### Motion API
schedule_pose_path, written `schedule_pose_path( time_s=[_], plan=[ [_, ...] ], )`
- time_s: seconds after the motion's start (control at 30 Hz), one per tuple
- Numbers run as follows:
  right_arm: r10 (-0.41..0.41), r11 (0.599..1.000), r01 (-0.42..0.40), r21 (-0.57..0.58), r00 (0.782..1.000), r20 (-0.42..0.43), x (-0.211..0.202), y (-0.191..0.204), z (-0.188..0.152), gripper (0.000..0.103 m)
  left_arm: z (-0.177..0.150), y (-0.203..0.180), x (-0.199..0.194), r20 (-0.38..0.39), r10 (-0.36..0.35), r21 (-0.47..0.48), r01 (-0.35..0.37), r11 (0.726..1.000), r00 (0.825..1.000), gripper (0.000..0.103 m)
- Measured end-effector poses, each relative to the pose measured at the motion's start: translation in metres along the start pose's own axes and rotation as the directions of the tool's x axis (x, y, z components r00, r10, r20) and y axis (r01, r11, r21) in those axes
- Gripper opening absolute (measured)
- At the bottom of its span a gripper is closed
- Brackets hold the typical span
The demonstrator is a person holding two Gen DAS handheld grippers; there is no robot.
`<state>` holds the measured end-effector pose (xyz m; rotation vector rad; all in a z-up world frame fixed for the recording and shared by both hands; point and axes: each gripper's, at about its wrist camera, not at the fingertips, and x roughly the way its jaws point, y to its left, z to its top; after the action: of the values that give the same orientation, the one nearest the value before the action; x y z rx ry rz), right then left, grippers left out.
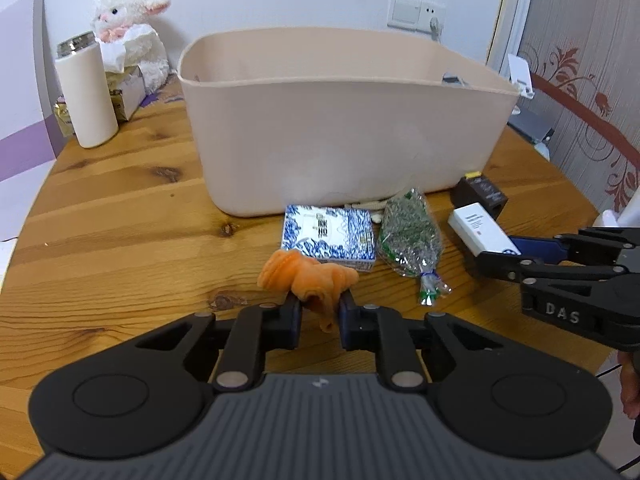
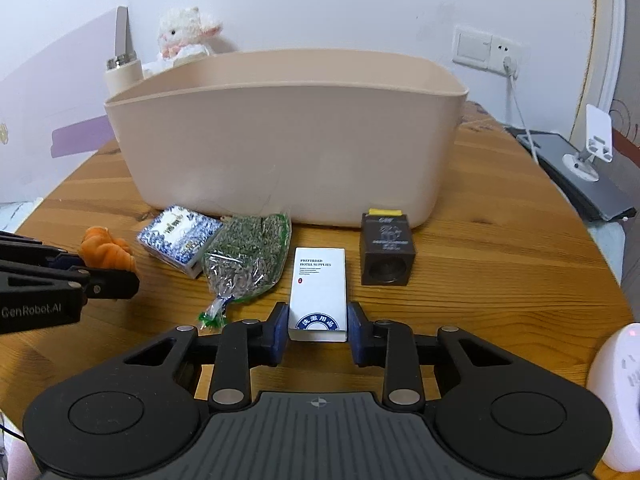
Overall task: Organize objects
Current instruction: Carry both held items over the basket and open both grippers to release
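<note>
A beige plastic bin (image 1: 340, 132) stands on the wooden table (image 1: 120, 208); it also shows in the right wrist view (image 2: 288, 140). My left gripper (image 1: 320, 312) is shut on an orange plush toy (image 1: 308, 276), seen in the right wrist view too (image 2: 106, 250). My right gripper (image 2: 318, 330) is shut on the near end of a white hotel supplies box (image 2: 320, 284), which lies on the table (image 1: 480, 230). Between them lie a blue-white patterned box (image 1: 330, 236) and a clear bag of dried herbs (image 1: 410, 236). A dark brown box (image 2: 386, 248) stands beside the bin.
A white thermos (image 1: 86, 96), a tissue pack (image 1: 124, 92) and a plush lamb (image 1: 132, 28) stand at the back left. A white phone stand (image 2: 592, 148) on a dark device sits at the right. A white power strip (image 2: 616, 392) lies at the near right edge.
</note>
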<state>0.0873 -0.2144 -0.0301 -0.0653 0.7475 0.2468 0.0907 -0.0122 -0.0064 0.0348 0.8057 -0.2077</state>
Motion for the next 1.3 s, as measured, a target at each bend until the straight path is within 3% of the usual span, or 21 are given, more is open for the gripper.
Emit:
schedule_pose_path(
  time_s=[0.37, 0.73, 0.9, 1.07, 1.3],
  plan=[
    [-0.014, 1.0, 0.017, -0.019, 0.988, 0.157, -0.059, -0.007, 0.027, 0.028, 0.021, -0.002, -0.046, 0.121, 0.008, 0.012, -0.009, 1.0, 0.993, 0.02],
    [-0.031, 0.999, 0.043, -0.03, 0.948, 0.317, -0.086, -0.011, 0.078, 0.028, 0.071, -0.003, -0.064, 0.251, 0.034, 0.053, -0.049, 0.997, 0.967, 0.02],
    [-0.055, 0.997, 0.068, -0.023, 0.931, 0.36, -0.079, -0.016, 0.104, 0.028, 0.099, -0.001, -0.049, 0.286, 0.047, 0.044, -0.062, 0.997, 0.957, 0.02],
    [-0.07, 0.997, 0.081, -0.016, 0.929, 0.364, -0.062, -0.021, 0.124, 0.028, 0.123, 0.006, -0.022, 0.278, 0.069, 0.025, -0.079, 0.997, 0.958, 0.02],
    [-0.09, 0.993, 0.107, -0.044, 0.951, 0.295, -0.017, -0.023, 0.139, 0.028, 0.14, 0.007, 0.036, 0.198, 0.132, 0.048, -0.144, 0.988, 0.971, 0.02]
  ],
)
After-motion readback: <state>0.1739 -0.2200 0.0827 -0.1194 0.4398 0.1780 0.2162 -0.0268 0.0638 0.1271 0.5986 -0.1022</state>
